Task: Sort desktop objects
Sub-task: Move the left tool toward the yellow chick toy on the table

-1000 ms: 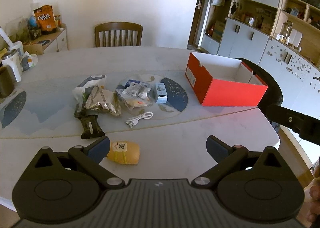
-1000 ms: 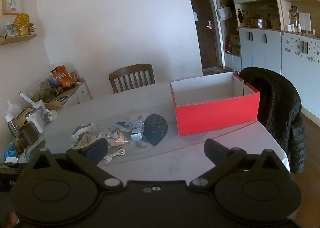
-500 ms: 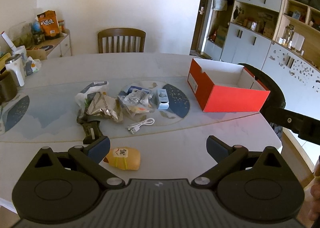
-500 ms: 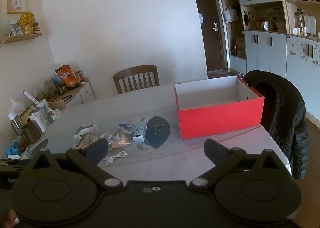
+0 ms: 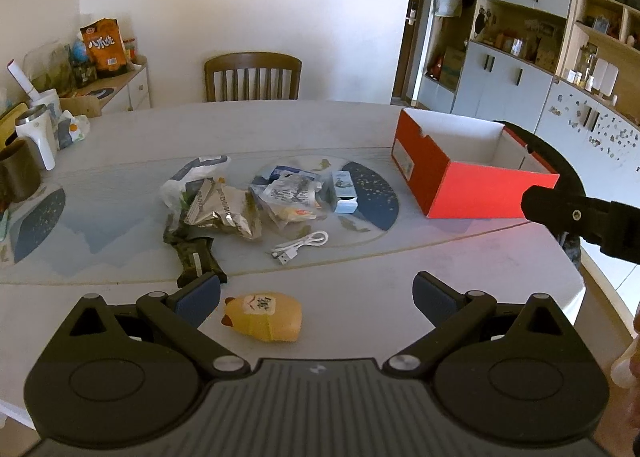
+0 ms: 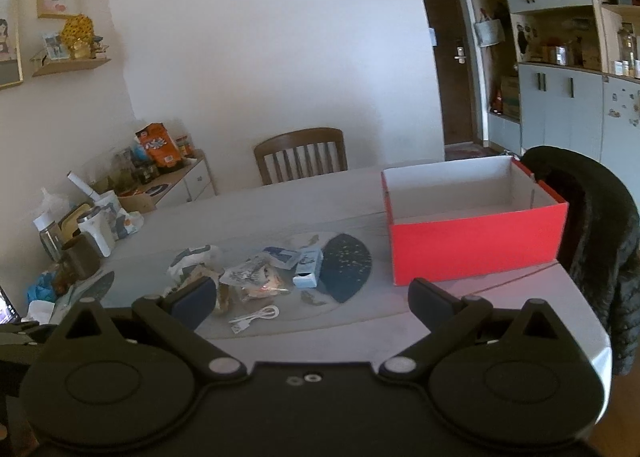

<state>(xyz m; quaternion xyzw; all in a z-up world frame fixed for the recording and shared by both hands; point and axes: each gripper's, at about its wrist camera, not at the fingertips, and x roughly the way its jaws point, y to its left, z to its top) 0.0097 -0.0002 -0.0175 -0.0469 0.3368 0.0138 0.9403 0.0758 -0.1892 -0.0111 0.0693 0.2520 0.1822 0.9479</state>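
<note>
Both grippers hover level above the near edge of a round table, pointing forward. The left gripper gapes wide, empty, over a yellow toy. The right gripper is equally wide, empty. Snack packets and a white cable lie mid-table, left of an open red box

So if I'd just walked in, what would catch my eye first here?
Probably the bright red box, open and seemingly empty, at the right end of the pale table. Left of it lies a jumble of snack packets with a white cable coiled in front, and a small yellow toy lies alone near the front edge. Both black grippers, left gripper and right gripper, hang open above the table, holding nothing.
</note>
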